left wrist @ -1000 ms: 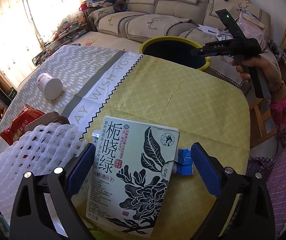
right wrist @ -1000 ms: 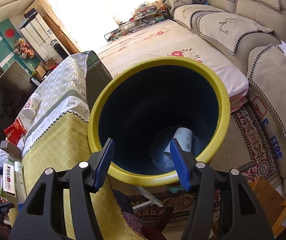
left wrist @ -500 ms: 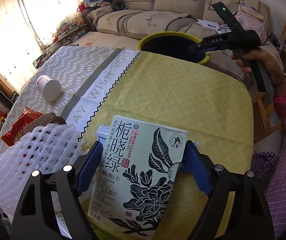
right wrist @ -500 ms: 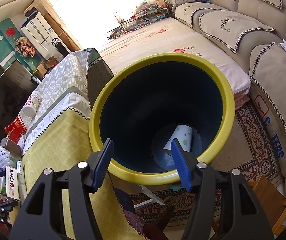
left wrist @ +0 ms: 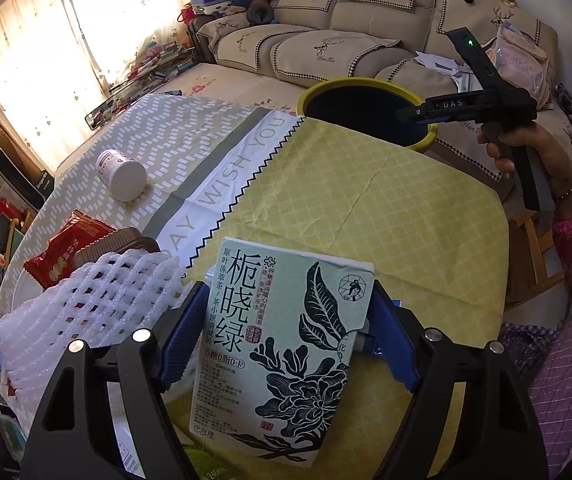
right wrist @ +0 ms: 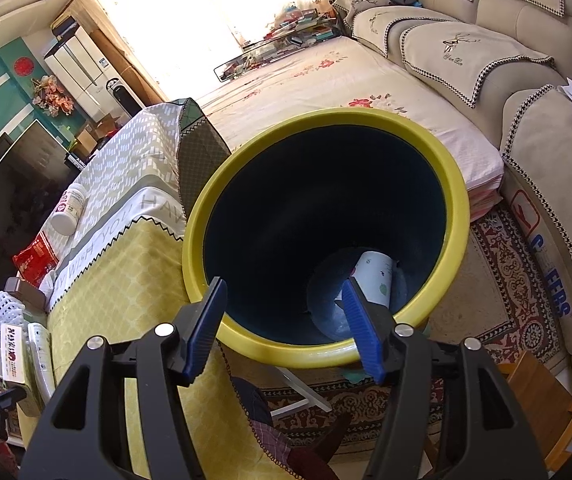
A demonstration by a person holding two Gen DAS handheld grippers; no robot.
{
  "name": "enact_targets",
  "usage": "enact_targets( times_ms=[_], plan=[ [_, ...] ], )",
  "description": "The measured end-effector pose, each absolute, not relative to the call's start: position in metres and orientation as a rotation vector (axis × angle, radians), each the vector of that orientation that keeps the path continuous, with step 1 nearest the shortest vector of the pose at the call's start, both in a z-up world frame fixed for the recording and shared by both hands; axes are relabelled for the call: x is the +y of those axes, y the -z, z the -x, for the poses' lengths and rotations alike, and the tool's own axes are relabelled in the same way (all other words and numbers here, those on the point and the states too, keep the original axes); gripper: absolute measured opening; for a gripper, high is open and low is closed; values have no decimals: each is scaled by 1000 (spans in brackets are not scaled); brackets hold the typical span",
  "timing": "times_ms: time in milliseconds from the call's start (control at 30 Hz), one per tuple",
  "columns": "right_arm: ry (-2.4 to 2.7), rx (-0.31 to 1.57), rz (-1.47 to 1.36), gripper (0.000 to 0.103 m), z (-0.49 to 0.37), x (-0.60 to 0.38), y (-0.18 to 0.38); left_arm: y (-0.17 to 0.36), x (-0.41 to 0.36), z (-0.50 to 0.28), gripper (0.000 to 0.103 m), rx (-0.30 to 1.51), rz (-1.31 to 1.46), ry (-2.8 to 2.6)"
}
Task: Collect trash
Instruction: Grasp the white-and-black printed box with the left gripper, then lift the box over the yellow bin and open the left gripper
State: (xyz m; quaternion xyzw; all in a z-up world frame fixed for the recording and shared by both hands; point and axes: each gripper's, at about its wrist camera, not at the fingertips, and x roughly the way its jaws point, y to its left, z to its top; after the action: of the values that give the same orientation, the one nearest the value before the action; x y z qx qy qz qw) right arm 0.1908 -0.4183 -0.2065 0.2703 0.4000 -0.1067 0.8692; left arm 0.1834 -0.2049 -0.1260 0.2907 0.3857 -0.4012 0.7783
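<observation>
Living room, beige sofa (left wrist: 325,44) at back, bright curtained window on the left. Table with yellow lattice and grey-white patterned cloth (left wrist: 365,200) fills the left wrist view.

Left to right on the table: white foam fruit netting (left wrist: 98,304) at the near left edge, red snack packet (left wrist: 66,252) and a brown plastic tray (left wrist: 122,240) just behind it, white lidded plastic bottle (left wrist: 124,174) lying on its side further back on the grey part.

Left gripper (left wrist: 286,336): jaws have just been closing, blue pads now against both side edges of the pale green flat tea carton with black flower print (left wrist: 282,344). Carton lies on the yellow cloth at the near edge; lifted or not, cannot tell. Something small and blue shows under its right edge, unclear what.

Dark bin with yellow rim (right wrist: 325,232) stands just beyond the table's far edge. A white paper cup (right wrist: 373,280) lies at its bottom.

Right gripper (right wrist: 286,320): held by a hand (left wrist: 533,148) over the bin mouth, jaws partly apart, nothing between them.
</observation>
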Motion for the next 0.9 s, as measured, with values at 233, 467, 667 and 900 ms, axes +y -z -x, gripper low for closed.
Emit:
enact_targets(
  times_ms=[233,467,667,900],
  plan=[
    [211,828,-574,57,-189,-419,206,108,-213,-181,77,832,-571,781],
    [205,815,-594,57,-184,-425,208,91,-223,-190,74,820,-466,642],
    [197,799,-615,57,-179,-430,208,82,-238,-200,72,807,-416,611],
    [184,784,-635,57,-174,-438,209,69,-253,-206,71,800,-410,591]
  ],
)
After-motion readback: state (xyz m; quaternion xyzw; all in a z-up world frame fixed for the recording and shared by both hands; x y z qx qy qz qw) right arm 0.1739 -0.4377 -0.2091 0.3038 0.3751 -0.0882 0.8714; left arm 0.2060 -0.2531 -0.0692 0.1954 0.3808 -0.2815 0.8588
